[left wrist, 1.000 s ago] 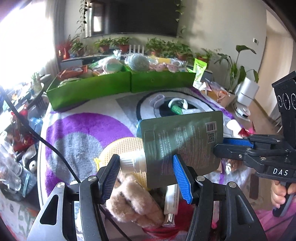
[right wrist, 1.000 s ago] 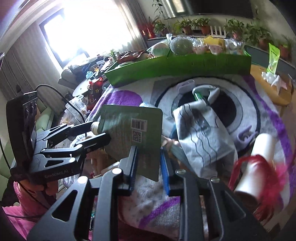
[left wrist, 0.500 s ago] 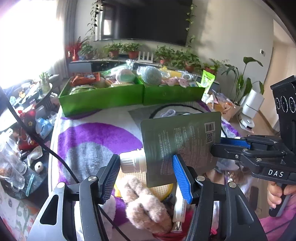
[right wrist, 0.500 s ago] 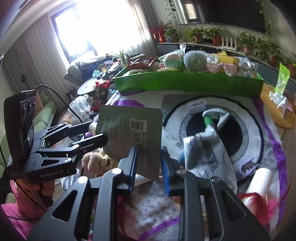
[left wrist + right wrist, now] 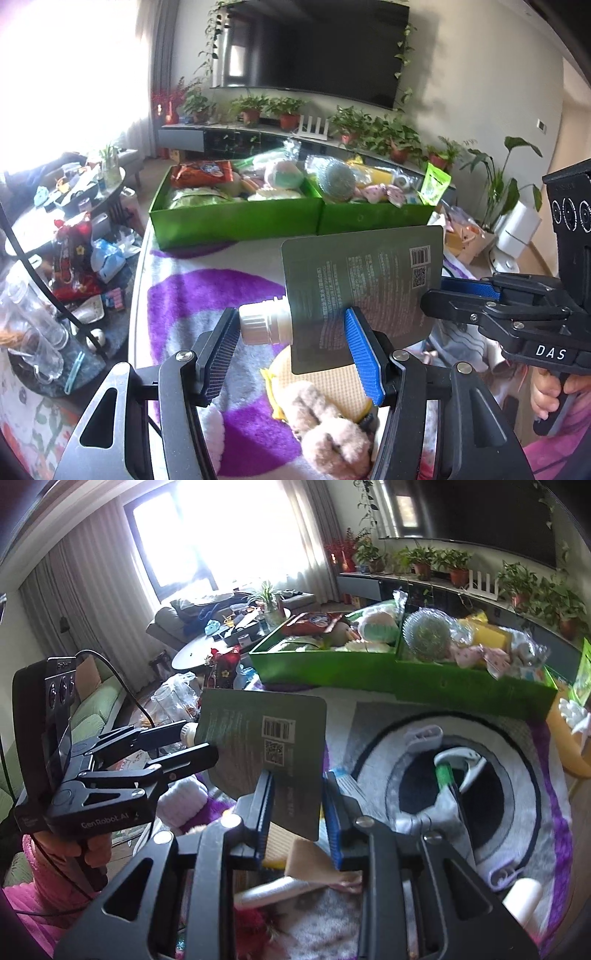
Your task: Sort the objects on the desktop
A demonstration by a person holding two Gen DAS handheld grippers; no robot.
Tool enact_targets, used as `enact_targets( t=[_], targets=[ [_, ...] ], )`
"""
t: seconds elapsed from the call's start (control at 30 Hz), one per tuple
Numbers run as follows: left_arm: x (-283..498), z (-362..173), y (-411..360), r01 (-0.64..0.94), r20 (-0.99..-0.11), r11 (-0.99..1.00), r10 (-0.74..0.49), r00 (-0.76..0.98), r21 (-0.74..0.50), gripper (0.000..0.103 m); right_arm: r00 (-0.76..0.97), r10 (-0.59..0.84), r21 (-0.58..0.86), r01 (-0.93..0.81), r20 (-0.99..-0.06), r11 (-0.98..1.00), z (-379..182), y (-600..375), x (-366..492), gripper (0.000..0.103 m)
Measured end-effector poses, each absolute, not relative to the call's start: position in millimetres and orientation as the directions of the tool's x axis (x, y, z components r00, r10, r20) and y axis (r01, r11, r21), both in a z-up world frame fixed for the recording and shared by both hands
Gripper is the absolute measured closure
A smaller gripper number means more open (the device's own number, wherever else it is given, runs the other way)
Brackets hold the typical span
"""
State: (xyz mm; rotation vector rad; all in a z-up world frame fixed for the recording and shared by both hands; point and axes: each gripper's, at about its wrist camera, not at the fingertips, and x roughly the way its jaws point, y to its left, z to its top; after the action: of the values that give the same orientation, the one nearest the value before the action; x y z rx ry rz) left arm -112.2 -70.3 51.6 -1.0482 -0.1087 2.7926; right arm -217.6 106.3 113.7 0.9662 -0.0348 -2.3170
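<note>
Blown-out window (image 5: 207,535) glare; fisheye-bent edges, sharp centre.
</note>
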Motion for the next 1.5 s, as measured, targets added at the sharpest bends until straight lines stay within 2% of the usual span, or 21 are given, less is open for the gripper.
enact_targets(
  t=[0.2, 0.9, 1.5],
  targets=[
    [-121, 64, -79, -0.103, -0.640, -0.986, 0.164, -0.751, -0.131, 0.044, -0.531, -0.569, 0.253, 0.552, -0.628, -0.794, 124, 99, -227, 0.075],
    [-160, 113, -111, -0.026, -0.608, -0.999, 0.042, -0.793, -0.035, 0.044, -0.547, -0.617, 0.230, 0.613, -0.567, -0.755, 178, 65, -276, 0.072],
    [-229, 119, -144, 0.001, -0.626, -0.999, 0.028, -0.779, -0.045, 0.044, -0.560, -0.605, 0.204, 0.616, -0.566, -0.761, 193, 34, -343, 0.072]
  ],
)
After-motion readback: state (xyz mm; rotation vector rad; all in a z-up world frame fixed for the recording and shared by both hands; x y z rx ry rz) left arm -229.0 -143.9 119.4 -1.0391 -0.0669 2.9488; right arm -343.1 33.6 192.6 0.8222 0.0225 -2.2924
